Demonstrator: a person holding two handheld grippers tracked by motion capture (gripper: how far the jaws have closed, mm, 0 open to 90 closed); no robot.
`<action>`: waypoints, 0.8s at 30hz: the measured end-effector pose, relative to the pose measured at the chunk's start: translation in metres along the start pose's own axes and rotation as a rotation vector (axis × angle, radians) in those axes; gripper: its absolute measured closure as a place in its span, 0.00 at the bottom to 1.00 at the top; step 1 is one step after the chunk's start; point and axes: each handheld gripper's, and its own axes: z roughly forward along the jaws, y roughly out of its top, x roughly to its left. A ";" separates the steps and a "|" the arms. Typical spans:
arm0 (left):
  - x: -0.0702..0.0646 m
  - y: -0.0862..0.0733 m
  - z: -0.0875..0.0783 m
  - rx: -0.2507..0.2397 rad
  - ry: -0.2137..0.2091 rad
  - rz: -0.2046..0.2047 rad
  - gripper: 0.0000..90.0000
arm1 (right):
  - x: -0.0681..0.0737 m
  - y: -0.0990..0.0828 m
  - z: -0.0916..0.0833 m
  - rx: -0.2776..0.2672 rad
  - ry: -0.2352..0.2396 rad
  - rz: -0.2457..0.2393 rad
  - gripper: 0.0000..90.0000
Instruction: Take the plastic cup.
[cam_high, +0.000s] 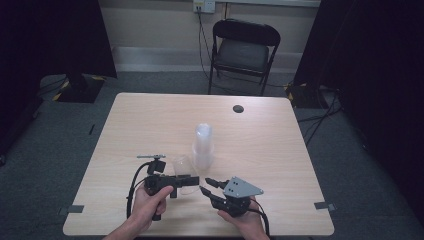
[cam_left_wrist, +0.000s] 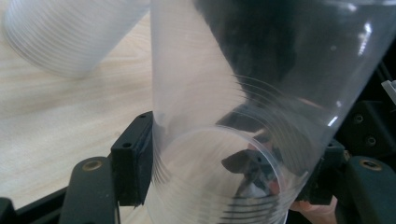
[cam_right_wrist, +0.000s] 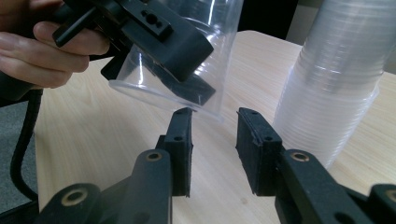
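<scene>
Wooden table (cam_high: 150, 120), folding chair behind | left gripper (cam_high: 192, 181) pinching clear plastic cup (cam_high: 183, 167), lower centre | right gripper (cam_high: 205, 185) jaws spread, empty | cup stack (cam_high: 203, 145) beside | step: cup separated; next likely needs right-gripper grasp.

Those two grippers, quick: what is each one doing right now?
Left gripper: closed on a clear plastic cup.
Right gripper: open, nothing between its jaws.
</scene>
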 end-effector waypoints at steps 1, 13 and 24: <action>0.000 0.000 0.001 0.006 -0.008 -0.010 0.37 | 0.001 0.000 0.000 -0.003 0.001 -0.002 0.74; -0.002 -0.003 0.006 0.018 -0.056 -0.064 0.37 | 0.004 0.000 0.001 -0.029 -0.004 -0.038 0.76; -0.009 -0.008 0.013 0.026 -0.097 -0.080 0.38 | 0.004 0.000 0.004 -0.052 -0.024 -0.036 0.76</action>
